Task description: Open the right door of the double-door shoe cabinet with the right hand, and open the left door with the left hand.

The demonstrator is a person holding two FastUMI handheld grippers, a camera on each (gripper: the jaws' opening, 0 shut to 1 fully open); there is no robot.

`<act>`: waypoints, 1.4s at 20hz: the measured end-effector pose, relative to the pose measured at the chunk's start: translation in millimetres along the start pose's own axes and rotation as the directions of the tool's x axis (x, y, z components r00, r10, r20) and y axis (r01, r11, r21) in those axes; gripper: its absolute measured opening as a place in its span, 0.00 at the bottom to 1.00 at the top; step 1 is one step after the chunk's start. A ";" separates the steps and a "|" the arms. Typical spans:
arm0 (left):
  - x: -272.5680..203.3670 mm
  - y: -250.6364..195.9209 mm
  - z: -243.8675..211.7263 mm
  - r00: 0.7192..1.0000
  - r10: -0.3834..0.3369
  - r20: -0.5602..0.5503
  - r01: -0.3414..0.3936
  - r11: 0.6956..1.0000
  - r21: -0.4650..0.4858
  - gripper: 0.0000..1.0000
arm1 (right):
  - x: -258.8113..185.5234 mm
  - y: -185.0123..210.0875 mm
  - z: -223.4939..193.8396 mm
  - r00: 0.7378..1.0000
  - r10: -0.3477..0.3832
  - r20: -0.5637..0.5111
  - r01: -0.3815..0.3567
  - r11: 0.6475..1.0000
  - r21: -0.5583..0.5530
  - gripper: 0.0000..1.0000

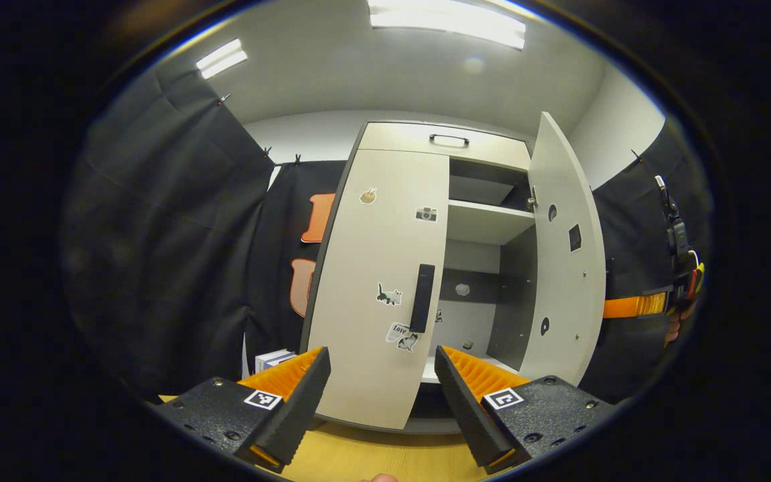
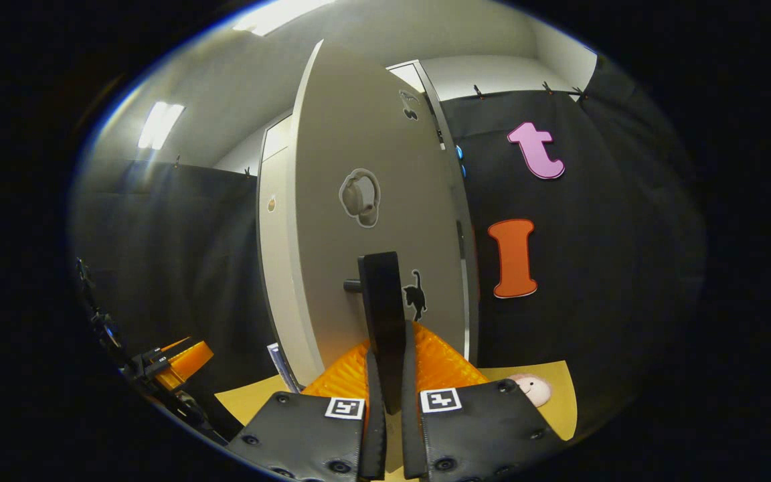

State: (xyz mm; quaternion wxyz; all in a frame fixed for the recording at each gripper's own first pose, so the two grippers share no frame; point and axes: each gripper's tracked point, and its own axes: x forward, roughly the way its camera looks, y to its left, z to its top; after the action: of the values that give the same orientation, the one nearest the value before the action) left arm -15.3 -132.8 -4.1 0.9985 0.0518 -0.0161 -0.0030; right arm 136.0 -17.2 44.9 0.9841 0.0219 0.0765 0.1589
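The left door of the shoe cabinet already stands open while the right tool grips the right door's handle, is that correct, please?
Not quite: the left door is closed in the left gripper view; the right door stands open. The right tool does grip the right door's handle, as the right gripper view shows.

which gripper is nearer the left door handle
Left. The left gripper hangs open just in front of the left door handle, not touching it. The right gripper is off at the open right door, shut on its handle.

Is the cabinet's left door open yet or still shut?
Shut. The left door lies flush against the cabinet, its handle untouched, while the right door stands swung out, exposing shelves.
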 end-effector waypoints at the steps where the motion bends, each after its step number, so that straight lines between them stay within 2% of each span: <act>1: 0.1 -0.1 -1.0 1.000 0.001 -0.001 -0.001 1.000 0.002 0.94 | -0.3 -2.1 0.3 1.000 -0.012 0.003 0.012 1.000 -0.005 0.17; 4: 2.7 -1.2 -1.5 1.000 0.004 -0.002 -0.004 1.000 -0.005 0.92 | -0.6 -14.5 2.2 0.998 -0.061 0.013 0.061 0.998 -0.029 0.17; 11: 12.2 -18.7 -4.2 0.999 -0.041 0.000 0.041 0.999 -0.012 0.94 | -2.5 -38.9 6.9 0.985 -0.168 0.040 0.169 0.985 -0.040 0.16; 14: 16.8 -28.8 -6.1 0.998 -0.070 -0.005 0.070 0.997 -0.022 0.94 | -2.2 -34.4 8.7 0.987 -0.153 0.047 0.154 0.988 -0.010 0.16; 22: 46.8 -37.7 2.2 0.992 -0.120 -0.027 0.119 0.993 -0.025 0.94 | -17.6 -32.8 5.7 0.983 -0.175 0.053 0.173 0.984 0.037 0.12; 26: 82.5 -38.1 14.1 0.988 -0.150 -0.028 0.150 0.989 -0.009 0.94 | -30.5 -46.7 0.3 0.967 -0.245 0.065 0.248 0.968 -0.037 0.12; 27: 93.6 -40.9 20.4 0.987 -0.160 -0.021 0.159 0.987 -0.007 0.94 | -33.8 -51.6 1.8 0.961 -0.265 0.074 0.270 0.960 -0.074 0.19; 28: 105.5 -42.6 26.6 0.986 -0.164 -0.012 0.164 0.986 -0.001 0.94 | -38.4 -58.8 2.0 0.953 -0.291 0.079 0.299 0.948 -0.108 0.38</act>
State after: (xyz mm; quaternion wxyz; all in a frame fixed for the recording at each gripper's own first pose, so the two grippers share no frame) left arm 89.0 -178.8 21.3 0.9950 0.0530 -0.0056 -0.0849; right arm 118.5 -85.1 48.5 0.9982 -0.0435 0.0385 0.0135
